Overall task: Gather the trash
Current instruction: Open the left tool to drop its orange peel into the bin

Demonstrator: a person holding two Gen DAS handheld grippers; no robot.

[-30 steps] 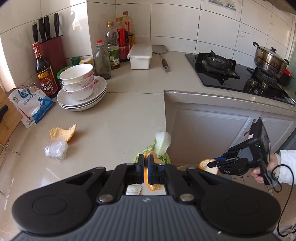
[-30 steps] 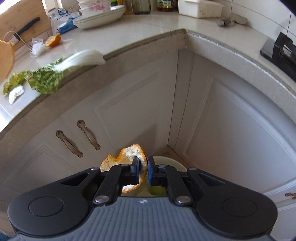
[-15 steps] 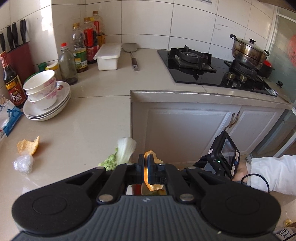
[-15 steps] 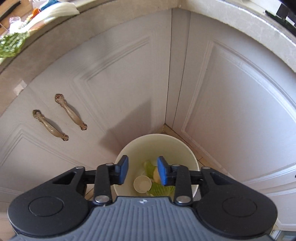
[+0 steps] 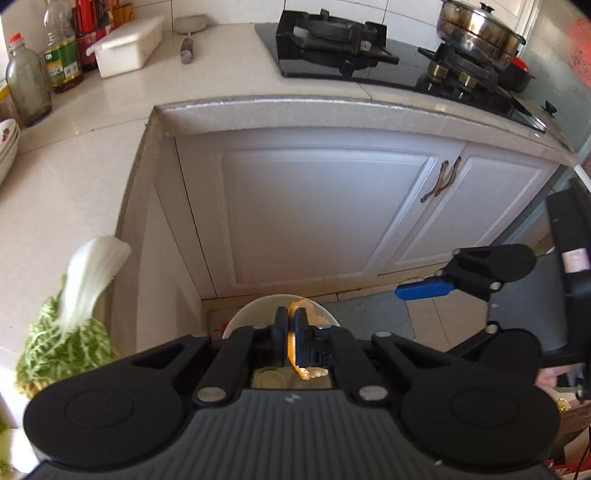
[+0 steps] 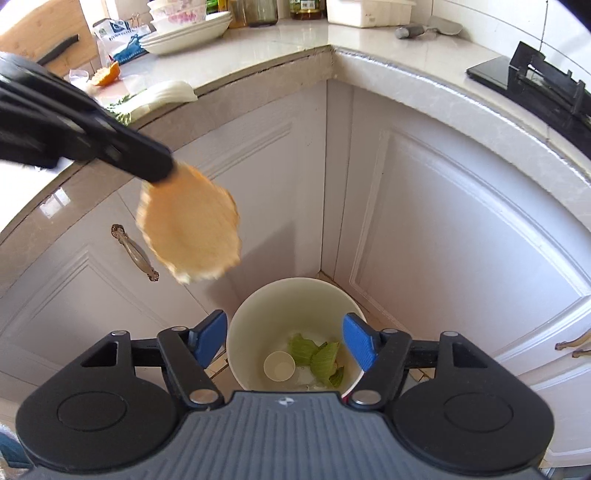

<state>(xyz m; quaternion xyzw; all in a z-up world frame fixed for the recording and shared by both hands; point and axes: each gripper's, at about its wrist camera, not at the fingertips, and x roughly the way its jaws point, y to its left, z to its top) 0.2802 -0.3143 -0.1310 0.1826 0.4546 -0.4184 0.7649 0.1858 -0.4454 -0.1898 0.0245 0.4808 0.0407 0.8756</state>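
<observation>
My left gripper [image 5: 290, 325] is shut on a piece of orange peel [image 5: 308, 371] and hangs above the cream trash bin [image 5: 251, 314] on the floor in the cabinet corner. The right wrist view shows that peel [image 6: 188, 229] in the left gripper [image 6: 162, 173], up and left of the bin [image 6: 295, 282]. My right gripper [image 6: 285, 338] is over the bin with its jaws opening and nothing between them. In the bin lie a paper cup [image 6: 279, 365] and green leaves [image 6: 317, 356]. A cabbage leaf [image 5: 74, 302] overhangs the counter edge. Another orange peel [image 6: 107, 74] lies on the counter.
White cabinet doors with bronze handles [image 6: 135, 253] flank the bin. The counter holds stacked bowls [image 6: 184, 26], bottles [image 5: 62, 55], a white box [image 5: 125, 44] and a spatula [image 5: 188, 40]. A black gas hob [image 5: 369, 55] carries a steel pot [image 5: 476, 29].
My right gripper let go of its orange peel over the bin and its jaws spread wide. My left gripper carried its peel off the counter and down toward the bin.
</observation>
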